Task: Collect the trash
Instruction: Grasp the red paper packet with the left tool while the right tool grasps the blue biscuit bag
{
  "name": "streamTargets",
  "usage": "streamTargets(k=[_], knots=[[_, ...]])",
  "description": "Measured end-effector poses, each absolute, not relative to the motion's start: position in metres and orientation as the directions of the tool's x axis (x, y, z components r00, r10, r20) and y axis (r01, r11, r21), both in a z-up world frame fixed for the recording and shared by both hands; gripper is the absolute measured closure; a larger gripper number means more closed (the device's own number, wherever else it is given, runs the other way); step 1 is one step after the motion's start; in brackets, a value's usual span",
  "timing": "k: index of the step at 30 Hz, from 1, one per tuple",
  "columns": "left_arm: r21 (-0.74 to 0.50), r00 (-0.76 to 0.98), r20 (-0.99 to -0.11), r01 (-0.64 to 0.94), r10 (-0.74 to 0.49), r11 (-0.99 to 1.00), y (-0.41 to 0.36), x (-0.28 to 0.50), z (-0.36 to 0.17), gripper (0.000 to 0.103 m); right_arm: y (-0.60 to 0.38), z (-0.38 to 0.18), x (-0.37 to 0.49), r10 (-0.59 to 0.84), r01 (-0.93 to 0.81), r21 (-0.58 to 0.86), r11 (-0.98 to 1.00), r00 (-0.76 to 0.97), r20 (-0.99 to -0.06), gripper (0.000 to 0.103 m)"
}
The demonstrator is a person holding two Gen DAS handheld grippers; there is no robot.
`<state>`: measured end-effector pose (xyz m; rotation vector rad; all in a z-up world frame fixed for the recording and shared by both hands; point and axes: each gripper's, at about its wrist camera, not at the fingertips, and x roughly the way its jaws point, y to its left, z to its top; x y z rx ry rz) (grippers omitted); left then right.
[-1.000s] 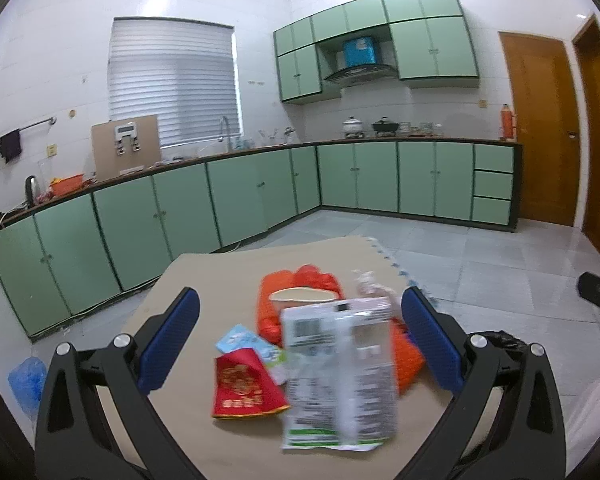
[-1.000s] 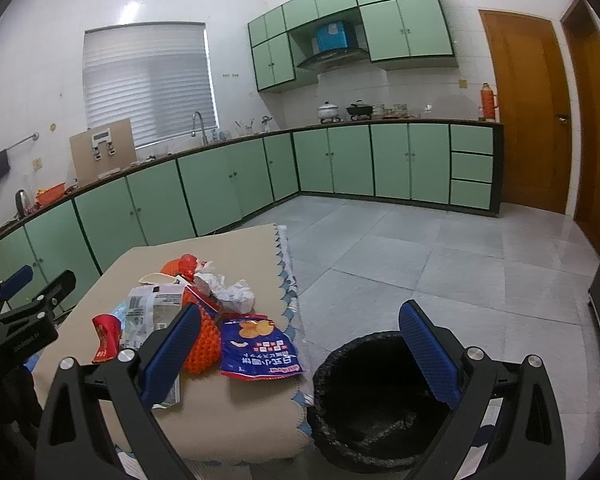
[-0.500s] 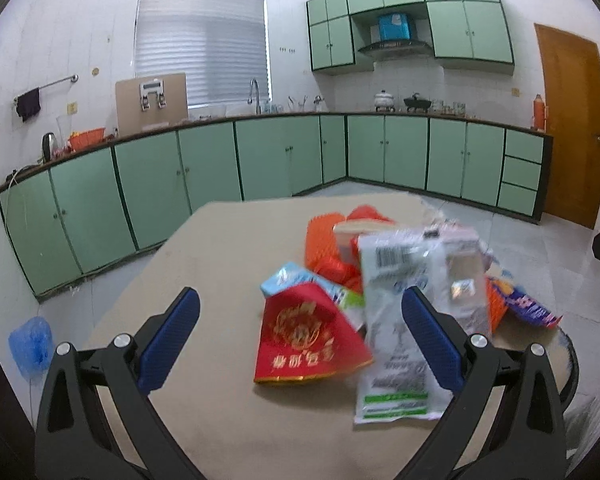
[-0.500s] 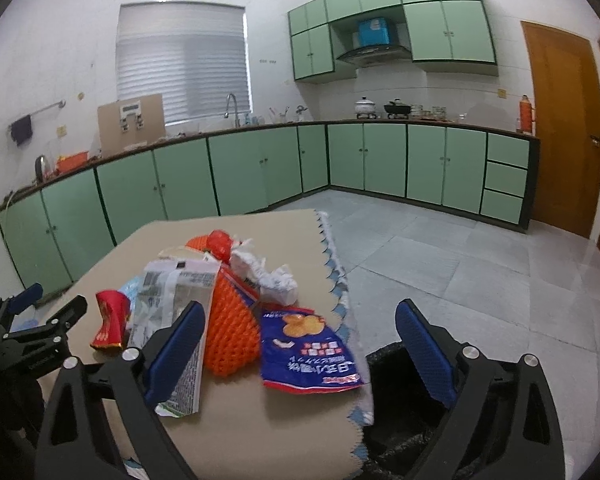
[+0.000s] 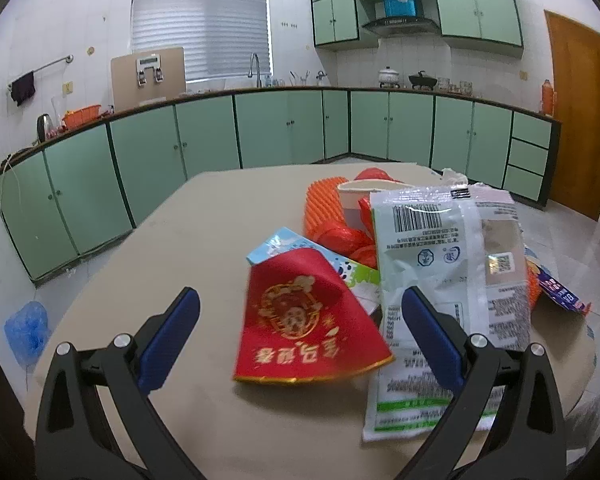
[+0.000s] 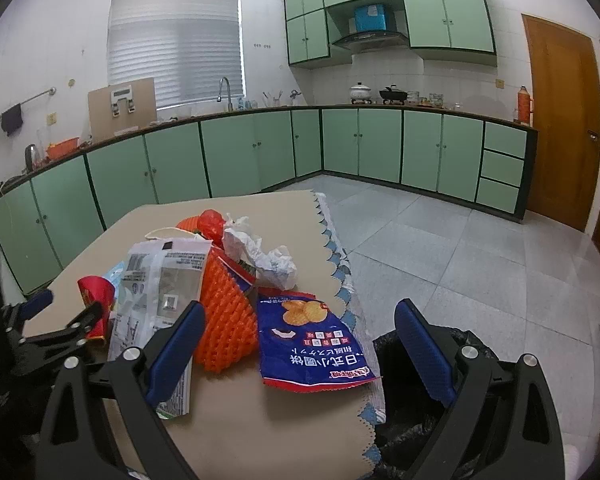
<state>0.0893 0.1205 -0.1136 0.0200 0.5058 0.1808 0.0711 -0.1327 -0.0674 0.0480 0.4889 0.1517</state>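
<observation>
A pile of trash lies on a beige table [image 5: 204, 232]. A red wrapper [image 5: 304, 320] lies nearest my left gripper [image 5: 300, 332], which is open with the wrapper between its jaws. Beside it are a white-green plastic bag [image 5: 448, 264], orange foam netting [image 5: 324, 208] and a paper cup [image 5: 364, 192]. My right gripper [image 6: 296, 344] is open over a blue snack bag [image 6: 308, 340], with orange netting [image 6: 224, 312] and crumpled white paper [image 6: 260, 256] behind. A black-lined bin [image 6: 400, 364] stands at the table's right edge.
Green cabinets [image 6: 260, 152] run along the far walls with a sink and pots on the counter. A tiled floor [image 6: 460, 248] lies to the right, a brown door [image 6: 560, 120] beyond. A blue bag [image 5: 26, 328] lies on the floor left of the table. My left gripper shows in the right wrist view [image 6: 52, 320].
Both grippers have moved closer to the trash pile. The red wrapper now sits between my left jaws; the blue snack bag now sits between my right jaws.
</observation>
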Motion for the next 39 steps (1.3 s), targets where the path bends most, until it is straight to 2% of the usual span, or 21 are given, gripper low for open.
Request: streamTargets(k=[17, 20, 23, 30, 36, 39], knots=[[0.032, 0.791, -0.583, -0.203, 0.183, 0.979, 0.140, 0.105, -0.139, 0.007, -0.128, -0.080, 0.079, 0.158, -0.148, 0.059, 0.987, 0.858, -0.489, 0.010], [0.009, 0.788, -0.597, -0.183, 0.152, 0.983, 0.144, 0.100, -0.142, 0.019, -0.125, -0.088, 0.082, 0.156, -0.151, 0.050, 0.987, 0.852, -0.499, 0.010], [0.013, 0.791, -0.592, -0.179, 0.152, 0.984, 0.144, 0.096, -0.143, 0.021, -0.124, -0.098, 0.087, 0.145, -0.146, 0.040, 0.988, 0.844, -0.517, 0.010], [0.014, 0.804, -0.579, -0.160, 0.139, 0.987, 0.139, 0.091, -0.145, 0.035, -0.126, -0.117, 0.094, 0.131, -0.136, 0.033, 0.990, 0.822, -0.553, 0.010], [0.013, 0.809, -0.573, -0.153, 0.133, 0.988, 0.132, 0.091, -0.143, 0.040, -0.127, -0.125, 0.102, 0.135, -0.139, 0.037, 0.990, 0.806, -0.577, 0.010], [0.011, 0.813, -0.567, -0.151, 0.131, 0.988, 0.130, 0.089, -0.143, 0.045, -0.122, -0.129, 0.106, 0.148, -0.159, 0.034, 0.987, 0.795, -0.588, 0.010]])
